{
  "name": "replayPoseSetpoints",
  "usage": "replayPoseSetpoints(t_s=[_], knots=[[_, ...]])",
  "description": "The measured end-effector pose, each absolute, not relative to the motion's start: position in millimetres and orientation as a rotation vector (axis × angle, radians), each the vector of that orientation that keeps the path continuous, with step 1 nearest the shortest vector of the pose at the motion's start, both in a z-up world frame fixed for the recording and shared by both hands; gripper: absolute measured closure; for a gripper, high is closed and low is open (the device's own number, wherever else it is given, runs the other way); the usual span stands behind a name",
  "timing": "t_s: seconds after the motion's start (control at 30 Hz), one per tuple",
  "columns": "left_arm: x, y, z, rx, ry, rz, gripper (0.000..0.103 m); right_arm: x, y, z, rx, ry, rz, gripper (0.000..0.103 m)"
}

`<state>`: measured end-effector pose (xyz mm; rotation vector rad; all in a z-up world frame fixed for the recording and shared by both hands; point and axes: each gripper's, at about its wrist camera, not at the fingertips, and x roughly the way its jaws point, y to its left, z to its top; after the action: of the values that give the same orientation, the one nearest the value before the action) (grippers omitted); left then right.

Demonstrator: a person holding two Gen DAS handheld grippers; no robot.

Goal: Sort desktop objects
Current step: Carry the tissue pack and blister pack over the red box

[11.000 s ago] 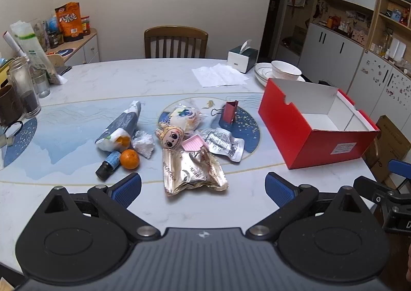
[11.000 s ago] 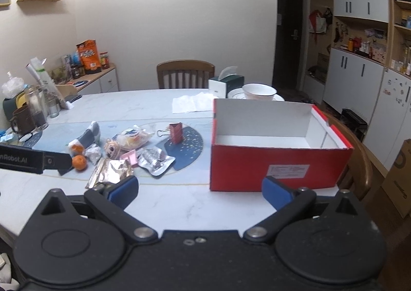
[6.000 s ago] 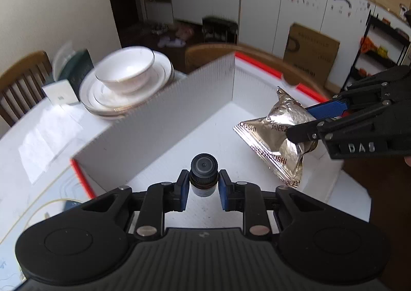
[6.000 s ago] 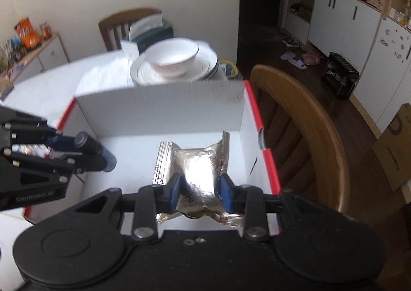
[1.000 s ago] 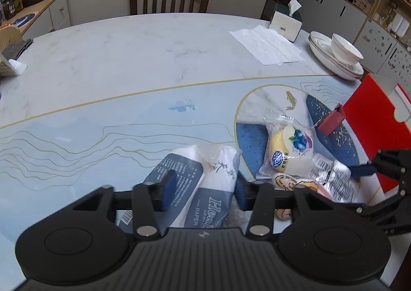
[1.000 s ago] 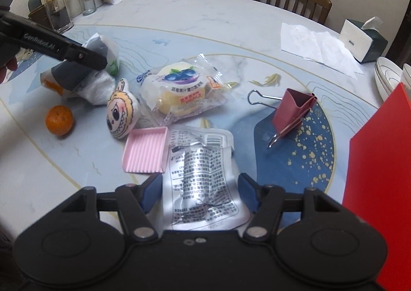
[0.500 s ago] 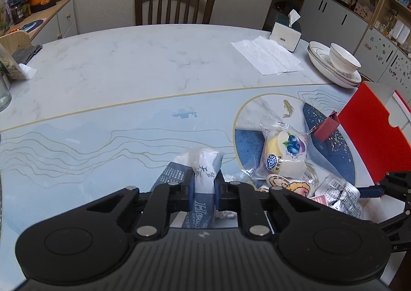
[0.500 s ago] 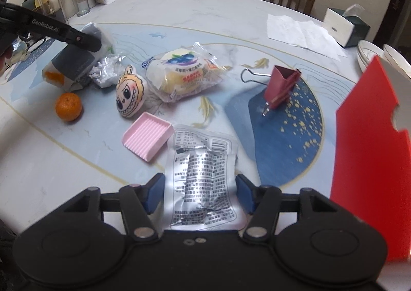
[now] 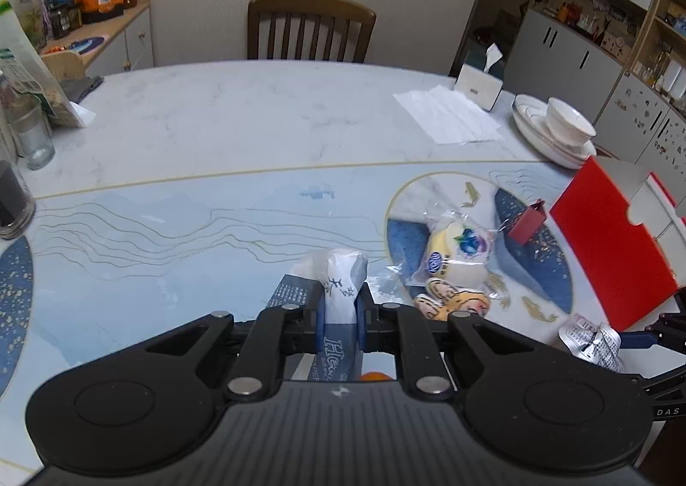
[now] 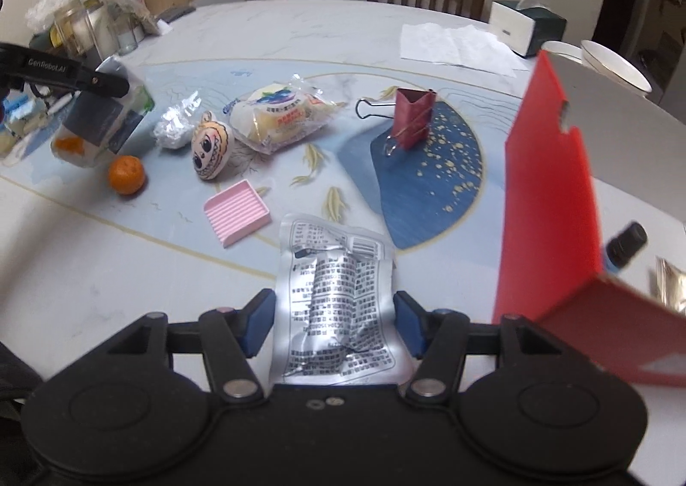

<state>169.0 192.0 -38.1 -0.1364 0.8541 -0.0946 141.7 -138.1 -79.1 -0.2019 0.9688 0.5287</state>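
Left wrist view: the left gripper point(image 9: 341, 316) sits low over the table point(image 9: 240, 130), level and pointing toward the chair point(image 9: 311, 27) at twelve o'clock. Its fingers point(image 9: 319, 321) are pinched narrow on a tissue pack point(image 9: 343, 284), which stands up between the blue pads with its white end uppermost. A sliver of the orange point(image 9: 375, 376) shows just under the pack. At two o'clock lie a wrapped bun point(image 9: 456, 248), a doll face point(image 9: 450, 304) and a red binder clip point(image 9: 525, 222). The red box point(image 9: 613, 241) stands at three o'clock, and the silver pouch point(image 9: 594, 340) sits at four o'clock against the right gripper's blue fingertip. Farther off are a bowl on plates point(image 9: 561, 130), a tissue box point(image 9: 478, 85) and sheets of paper point(image 9: 448, 119). White cabinets line the right wall.

Right wrist view: the right gripper point(image 10: 332, 325) is held low over the near table edge, tilted slightly down. Its fingers point(image 10: 257, 323) stand wide on either side of the silver pouch point(image 10: 336, 306), not pressing it; whether the pouch is off the table I cannot tell. A pink tray point(image 10: 238, 214) lies at eleven o'clock, the orange point(image 10: 126, 175) and doll face point(image 10: 212, 151) at ten. The left gripper point(image 10: 109, 84) holds the tissue pack point(image 10: 105, 121) at nine to ten o'clock. Inside the red box point(image 10: 549, 194) at three o'clock sit a dark bottle point(image 10: 626, 246) and a gold packet point(image 10: 671, 284).
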Motion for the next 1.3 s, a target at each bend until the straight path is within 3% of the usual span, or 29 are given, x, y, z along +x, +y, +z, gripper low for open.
replayPoseSetpoints(t_s=[0.43, 0.87, 1.3], knots=[[142, 144, -6, -0.15, 0.819, -0.178, 0.091, 103, -179, -36, -0.115, 0.932, 0.526, 0.044], [146, 33, 18, -0.105, 0.781, -0.419, 0.091, 82, -257, 15, -0.037, 0.87, 0.456, 0.044], [173, -93, 39, -0.034, 0.718, -0.605, 0.091, 106, -346, 27, -0.041, 0.82, 0.351, 0.044]])
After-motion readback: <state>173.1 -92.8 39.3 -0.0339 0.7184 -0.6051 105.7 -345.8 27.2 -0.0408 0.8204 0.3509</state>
